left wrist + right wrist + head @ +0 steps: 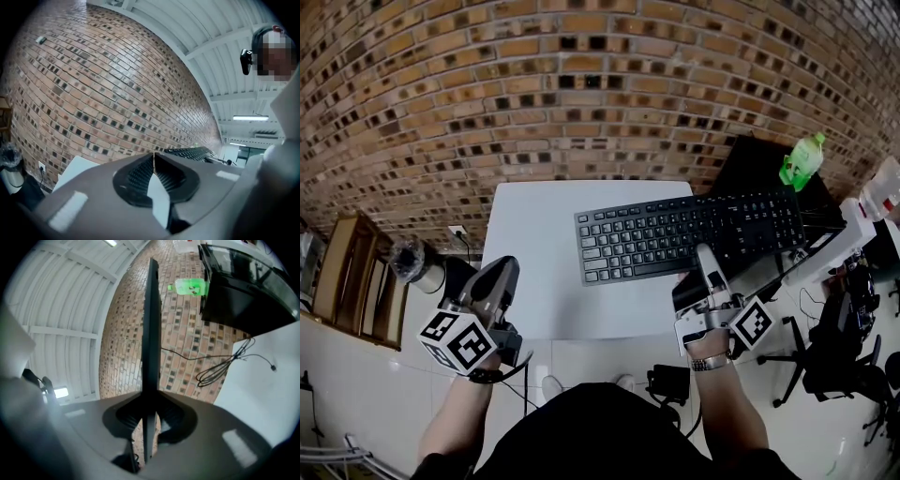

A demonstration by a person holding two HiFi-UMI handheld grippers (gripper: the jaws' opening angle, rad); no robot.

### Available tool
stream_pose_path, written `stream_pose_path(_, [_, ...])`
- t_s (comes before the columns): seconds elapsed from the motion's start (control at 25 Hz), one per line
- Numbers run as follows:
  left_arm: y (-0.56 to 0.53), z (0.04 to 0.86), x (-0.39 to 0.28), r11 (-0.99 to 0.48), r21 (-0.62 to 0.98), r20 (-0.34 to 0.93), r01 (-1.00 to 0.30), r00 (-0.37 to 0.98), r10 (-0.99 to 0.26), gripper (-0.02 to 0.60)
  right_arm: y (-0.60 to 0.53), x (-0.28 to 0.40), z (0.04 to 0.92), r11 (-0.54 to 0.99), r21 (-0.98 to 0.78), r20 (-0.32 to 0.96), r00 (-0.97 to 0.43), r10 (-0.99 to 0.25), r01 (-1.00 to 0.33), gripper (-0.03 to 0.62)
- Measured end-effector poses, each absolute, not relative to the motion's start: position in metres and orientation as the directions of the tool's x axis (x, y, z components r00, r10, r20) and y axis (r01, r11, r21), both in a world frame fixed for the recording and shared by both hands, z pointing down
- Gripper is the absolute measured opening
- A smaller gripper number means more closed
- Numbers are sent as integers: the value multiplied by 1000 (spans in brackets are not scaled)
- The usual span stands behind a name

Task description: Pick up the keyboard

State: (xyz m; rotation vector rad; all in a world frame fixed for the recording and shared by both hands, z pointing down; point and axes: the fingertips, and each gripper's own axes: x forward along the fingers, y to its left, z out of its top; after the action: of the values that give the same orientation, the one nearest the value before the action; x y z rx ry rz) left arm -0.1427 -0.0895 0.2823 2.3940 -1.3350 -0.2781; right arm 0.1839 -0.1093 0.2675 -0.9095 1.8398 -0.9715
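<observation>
Nearest to the person, the left gripper (501,274) is held at the near left edge of the white worktop (534,216). Its own view shows the two jaws closed flat on each other with nothing between them. I judge that it waits aside because it has no part in the hold at this moment. On the other side the right gripper (705,255) is clenched on the keyboard (689,232), which it takes at the near long edge, a little right of the middle. In the right gripper view the keyboard stands as a thin dark blade straight between the ribbed pads (174,420). The pads therefore press on its top and bottom faces, which seems the sensible way to take such a flat, wide thing. The keyboard appears to be clear of the worktop: its right half reaches past the worktop's edge in front of a dark box (759,164), and brick shows on both sides of it in the right gripper view. Since one gripper carries a long board by one edge, I think the far side may sag or swing. Farther off, a green bottle (803,161) stands by the dark box and a loose black cable (229,364) shows beside the worktop. The brick wall (581,94) closes the scene.
</observation>
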Motion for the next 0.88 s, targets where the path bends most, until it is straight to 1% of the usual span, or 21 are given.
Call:
stream_pose_path(0.08, [-89,279,-142,-472,402,10,-785,519,-855,6,-109,184,269,432,-877,-333,-382,-862,-210,66])
stream_pose_path(0.32, [-91,274,-137,-489,332,3,-807,519,-855,6,-110,184,271,430,-878,-330,-386,-862,-209,66])
stream_pose_path(0.88, [-98,266,-136,-483,314,-2,-817,508,-861,6,-115,181,263,448,-872,-349,-391,-852,-199,66])
